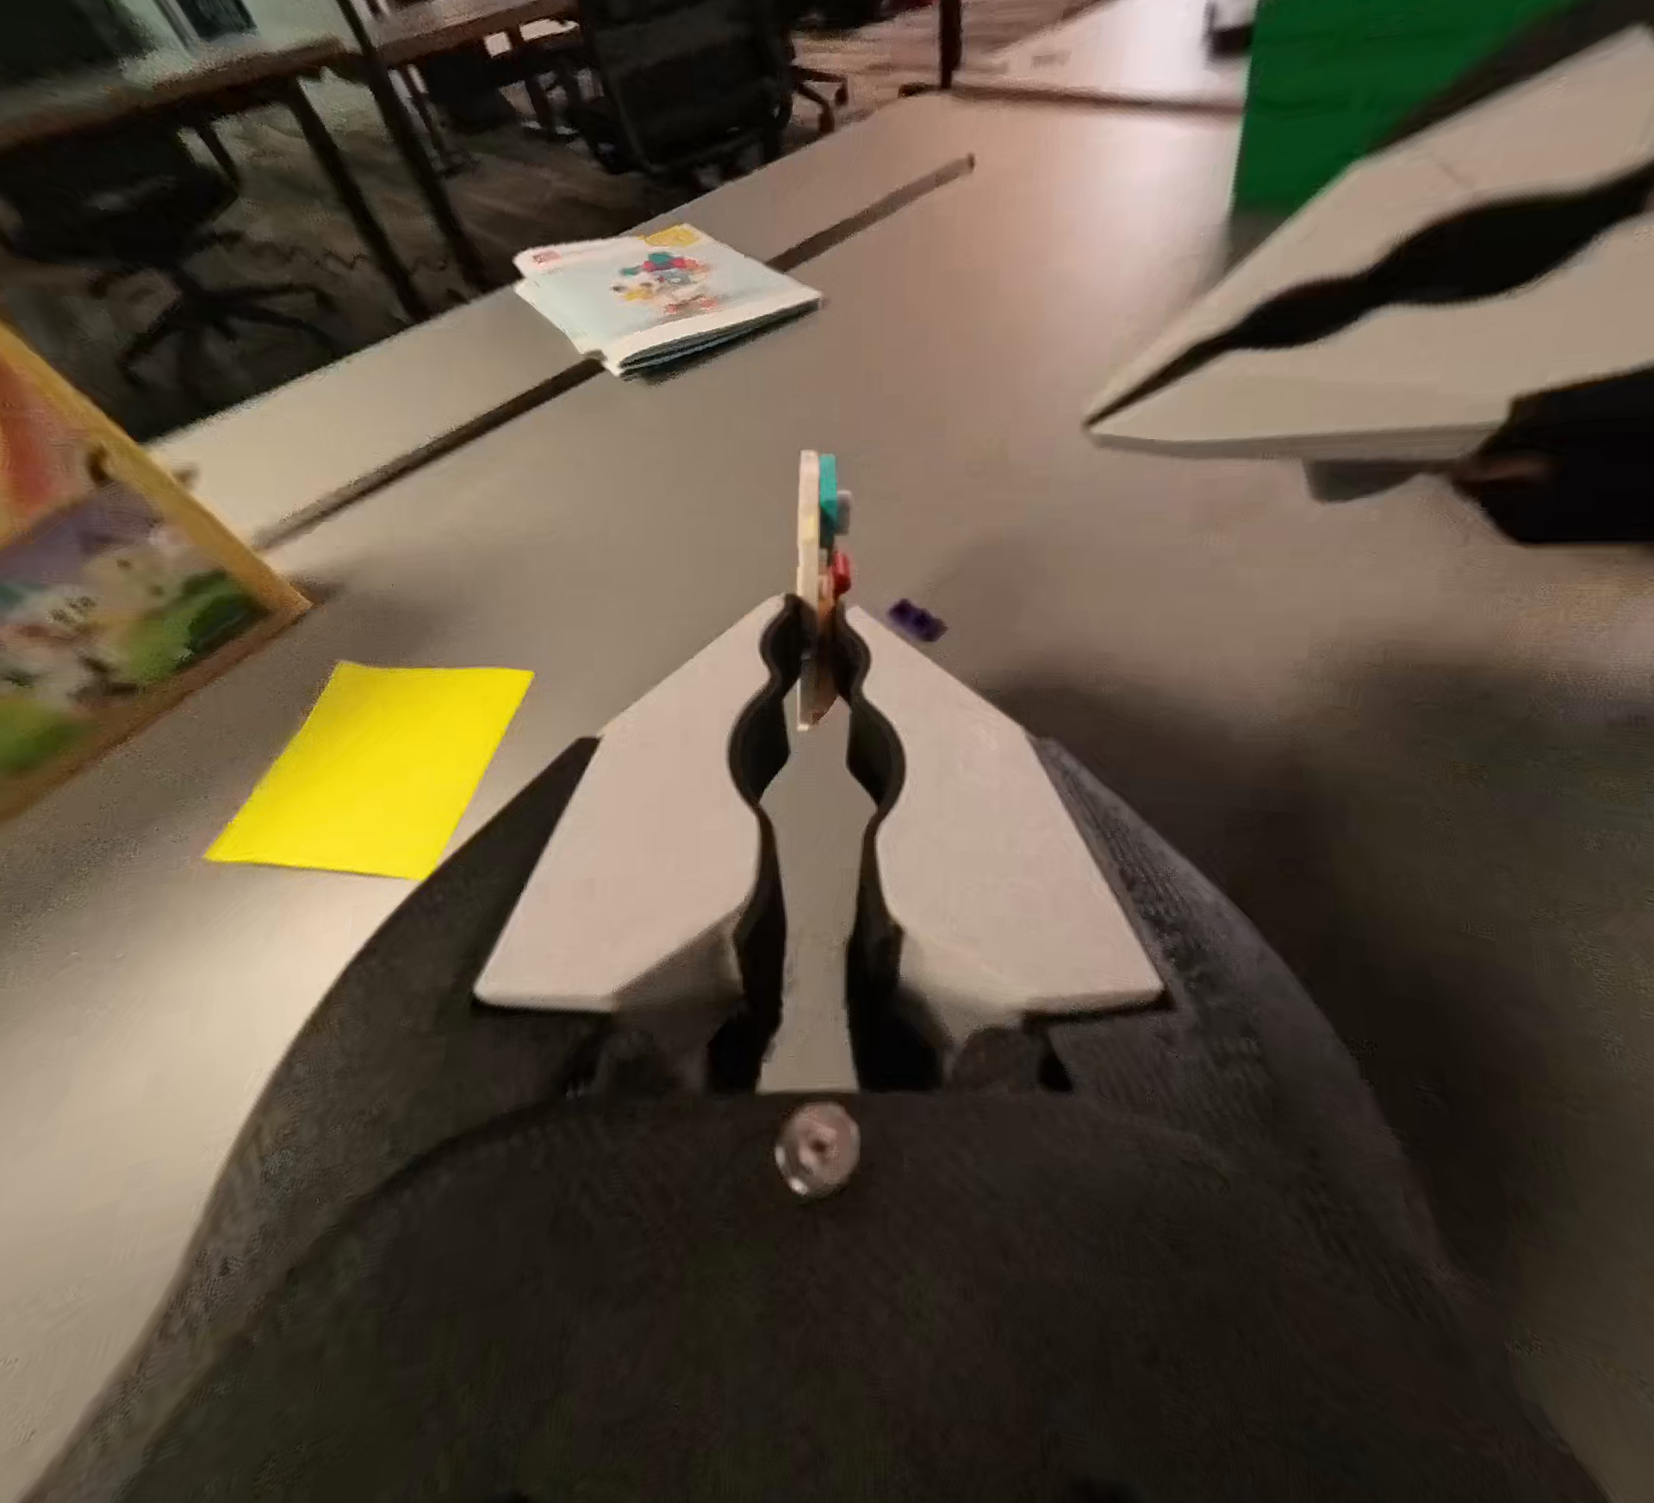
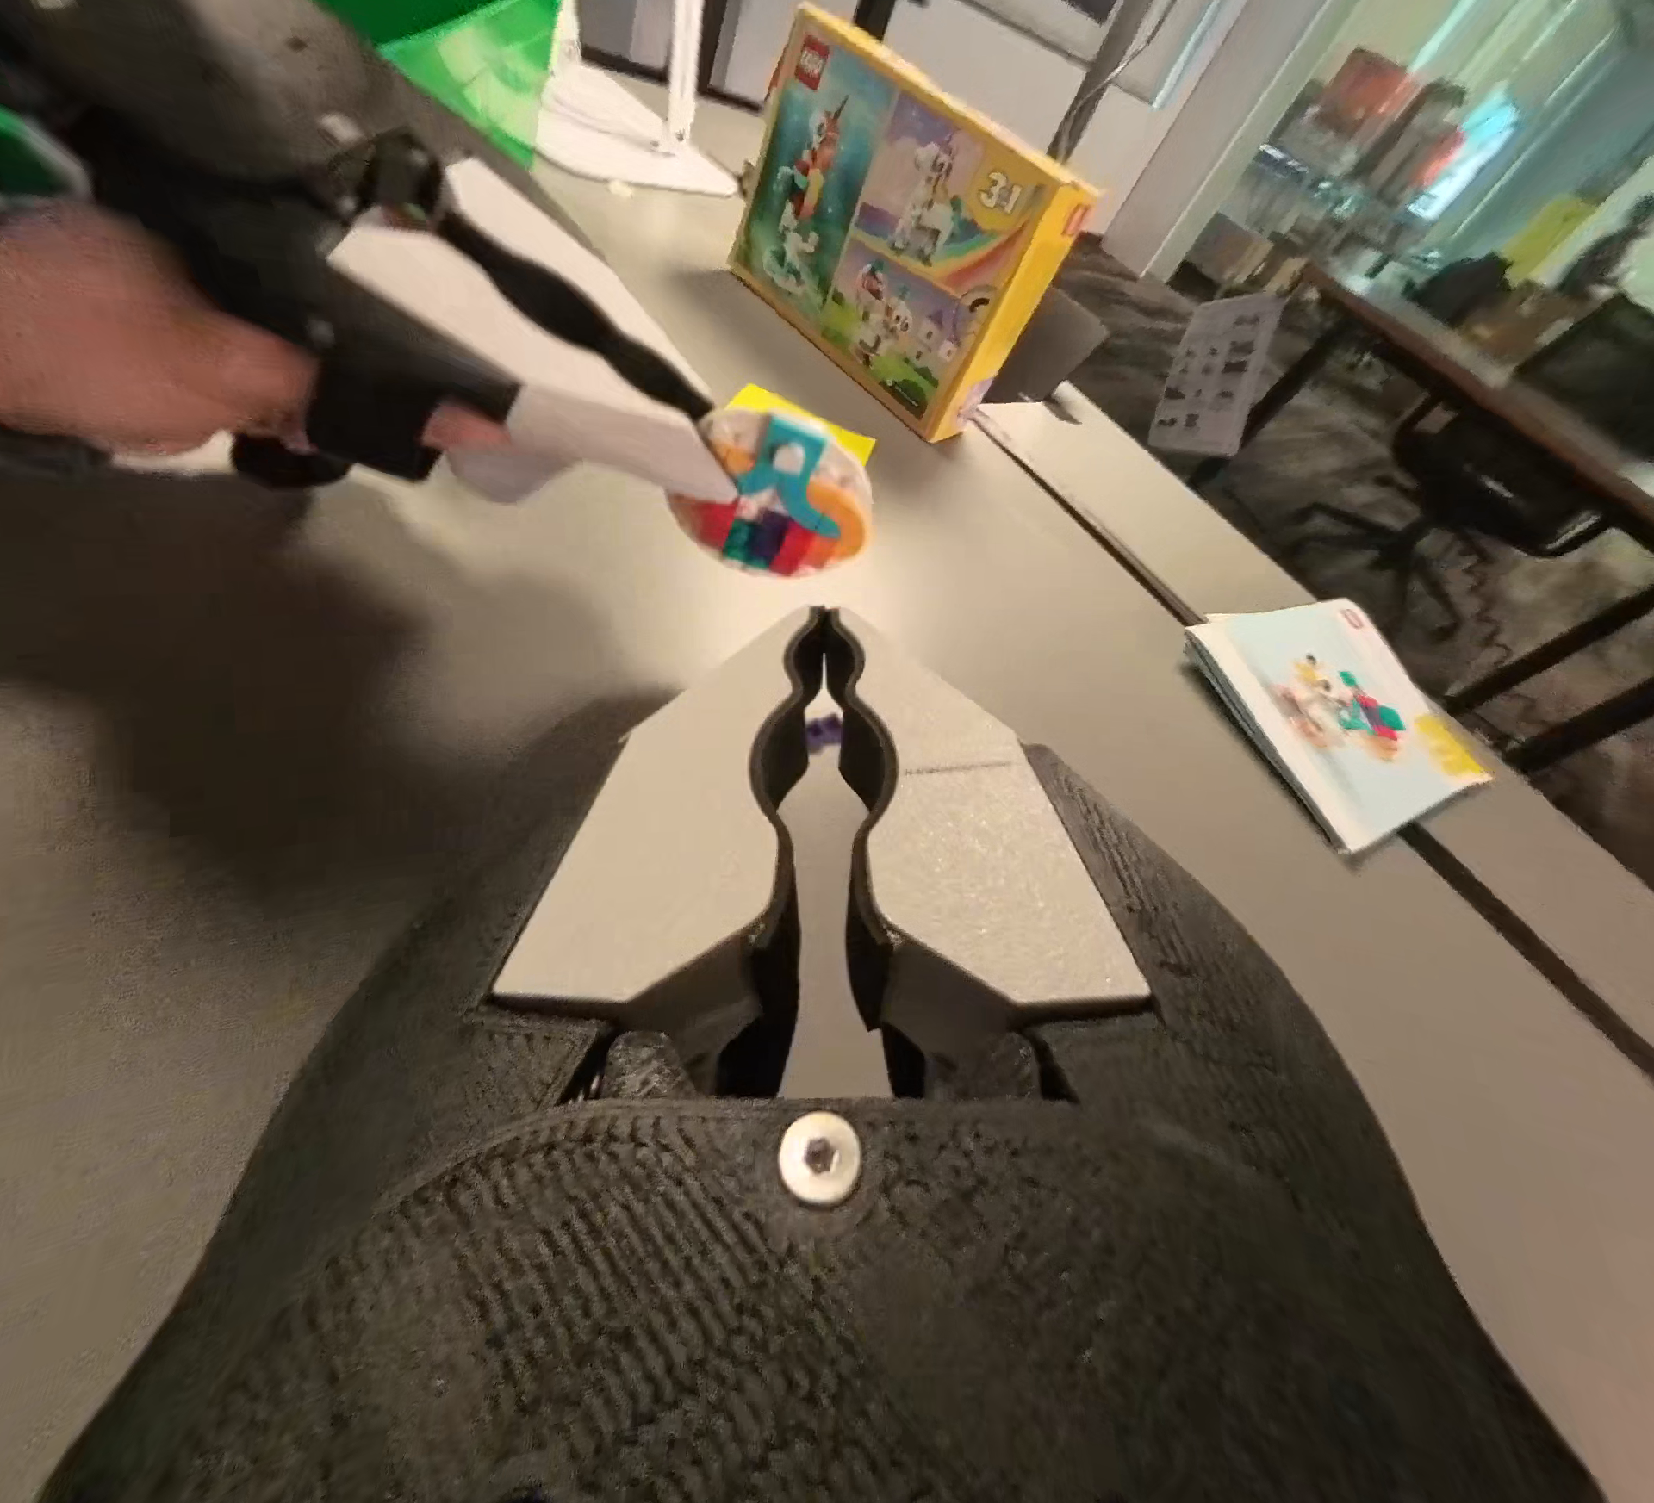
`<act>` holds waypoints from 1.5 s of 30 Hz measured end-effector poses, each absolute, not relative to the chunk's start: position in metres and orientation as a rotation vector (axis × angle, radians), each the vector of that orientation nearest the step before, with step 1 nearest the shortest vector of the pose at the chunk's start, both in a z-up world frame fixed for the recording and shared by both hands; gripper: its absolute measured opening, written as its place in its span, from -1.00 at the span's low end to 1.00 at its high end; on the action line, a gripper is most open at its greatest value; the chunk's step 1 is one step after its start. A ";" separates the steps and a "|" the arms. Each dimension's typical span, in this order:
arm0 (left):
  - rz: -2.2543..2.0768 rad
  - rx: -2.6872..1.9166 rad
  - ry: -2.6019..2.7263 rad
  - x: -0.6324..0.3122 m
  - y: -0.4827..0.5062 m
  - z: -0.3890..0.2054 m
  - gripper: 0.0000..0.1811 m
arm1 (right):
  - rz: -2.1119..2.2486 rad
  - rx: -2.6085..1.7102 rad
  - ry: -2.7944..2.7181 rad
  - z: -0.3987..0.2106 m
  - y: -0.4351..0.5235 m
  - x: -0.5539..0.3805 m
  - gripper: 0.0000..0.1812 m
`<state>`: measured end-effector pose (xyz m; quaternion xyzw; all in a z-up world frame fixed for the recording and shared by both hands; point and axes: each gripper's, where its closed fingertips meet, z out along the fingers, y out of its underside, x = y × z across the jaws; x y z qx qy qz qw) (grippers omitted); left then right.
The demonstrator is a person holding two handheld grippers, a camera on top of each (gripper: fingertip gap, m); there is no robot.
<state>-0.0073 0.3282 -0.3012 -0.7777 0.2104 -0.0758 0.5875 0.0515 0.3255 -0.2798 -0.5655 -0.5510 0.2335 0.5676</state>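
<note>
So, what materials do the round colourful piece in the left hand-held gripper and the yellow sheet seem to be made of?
The round colourful piece, held by the left hand-held gripper, looks like hard, glossy plastic: small bright bricks on a pale disc, with shiny highlights. The yellow sheet is probably matte paper or thin card: it lies flat on the table, with sharp edges and no shine.
</note>
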 end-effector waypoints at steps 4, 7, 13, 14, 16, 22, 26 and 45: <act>-0.379 -1.775 0.446 0.008 0.325 -0.295 -0.95 | 0.646 -1.523 -1.468 -0.310 0.326 0.061 -1.00; -0.485 -1.761 0.419 0.014 0.323 -0.289 -0.95 | 0.760 -1.520 -1.392 -0.303 0.330 0.063 -1.00; -0.639 -1.734 0.428 0.020 0.315 -0.285 -0.95 | 0.679 -1.451 -1.404 -0.306 0.329 0.053 -0.70; -0.706 -1.717 0.448 0.026 0.311 -0.283 -0.95 | 0.738 -1.415 -1.386 -0.302 0.323 0.048 -0.69; -0.779 -1.699 0.481 0.033 0.306 -0.280 -0.95 | 0.878 -1.377 -1.352 -0.291 0.313 0.045 -0.63; -1.018 -1.623 0.593 0.035 0.283 -0.264 -0.95 | 1.320 -1.363 -1.198 -0.259 0.307 0.058 -0.54; -1.120 -1.626 0.675 0.047 0.271 -0.266 -0.95 | 1.537 -1.356 -1.266 -0.260 0.287 0.059 -0.84; -1.595 -1.503 0.606 0.052 0.250 -0.247 -0.95 | 2.059 -1.281 -1.156 -0.237 0.262 0.063 -0.90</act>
